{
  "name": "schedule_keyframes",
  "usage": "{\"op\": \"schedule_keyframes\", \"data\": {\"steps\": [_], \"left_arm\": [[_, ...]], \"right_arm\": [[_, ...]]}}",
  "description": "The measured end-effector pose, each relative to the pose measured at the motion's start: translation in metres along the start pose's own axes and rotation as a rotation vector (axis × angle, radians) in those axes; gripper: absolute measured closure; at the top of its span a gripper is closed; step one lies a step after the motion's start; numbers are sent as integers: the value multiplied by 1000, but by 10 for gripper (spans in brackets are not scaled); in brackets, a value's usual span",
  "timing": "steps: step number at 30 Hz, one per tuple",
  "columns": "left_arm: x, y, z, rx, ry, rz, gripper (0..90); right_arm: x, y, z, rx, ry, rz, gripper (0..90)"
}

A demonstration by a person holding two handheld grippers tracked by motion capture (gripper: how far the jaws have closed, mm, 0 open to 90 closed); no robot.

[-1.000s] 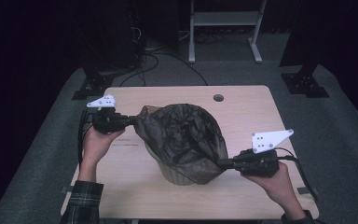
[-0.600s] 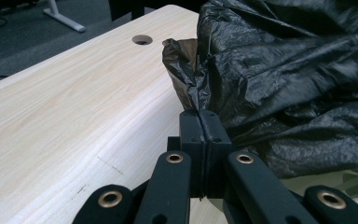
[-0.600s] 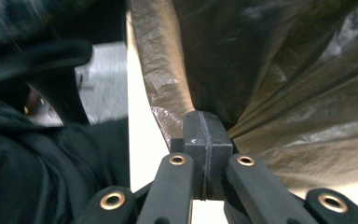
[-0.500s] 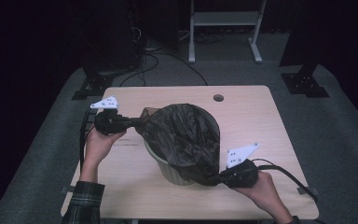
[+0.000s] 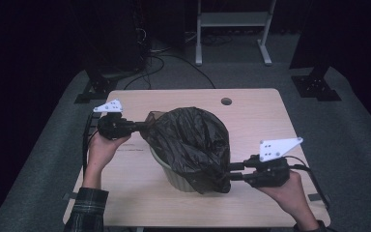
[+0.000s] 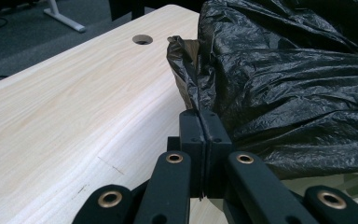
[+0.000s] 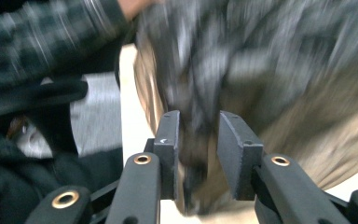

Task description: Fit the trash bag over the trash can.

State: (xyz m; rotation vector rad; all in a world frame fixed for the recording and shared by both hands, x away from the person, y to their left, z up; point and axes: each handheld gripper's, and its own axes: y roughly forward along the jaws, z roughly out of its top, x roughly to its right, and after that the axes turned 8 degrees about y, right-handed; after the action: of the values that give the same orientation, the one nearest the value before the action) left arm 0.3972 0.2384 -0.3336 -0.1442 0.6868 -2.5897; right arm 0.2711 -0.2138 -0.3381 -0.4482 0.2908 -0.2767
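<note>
The bin bag is being fitted over the bin at table centre. At nine o'clock the left gripper pinches its edge; at four o'clock the right gripper has just been opening, plastic loose between its jaws. Next, probably regrip the rim.

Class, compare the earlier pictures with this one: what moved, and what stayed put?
The right gripper dragged the black bag's edge down the near side of the bin; its jaws have just been opening, plastic between them. The left gripper stayed clamped on the far edge.
</note>
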Motion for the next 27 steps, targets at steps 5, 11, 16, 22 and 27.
{"op": "schedule_keyframes", "data": {"steps": [5,11,16,22,27], "left_arm": [[1,0,1,0,2,-4,893],[1,0,2,1,6,-6,893],[2,-3,2,6,6,-9,893],[2,-7,1,9,7,-12,893],[3,-7,2,9,8,-16,893]], "right_arm": [[-10,-5,32,82,-13,19,628],[-11,23,63,81,10,22,575],[-8,50,75,29,20,37,679],[-14,60,75,7,-10,39,896],[-22,60,76,20,-35,73,899]]}}
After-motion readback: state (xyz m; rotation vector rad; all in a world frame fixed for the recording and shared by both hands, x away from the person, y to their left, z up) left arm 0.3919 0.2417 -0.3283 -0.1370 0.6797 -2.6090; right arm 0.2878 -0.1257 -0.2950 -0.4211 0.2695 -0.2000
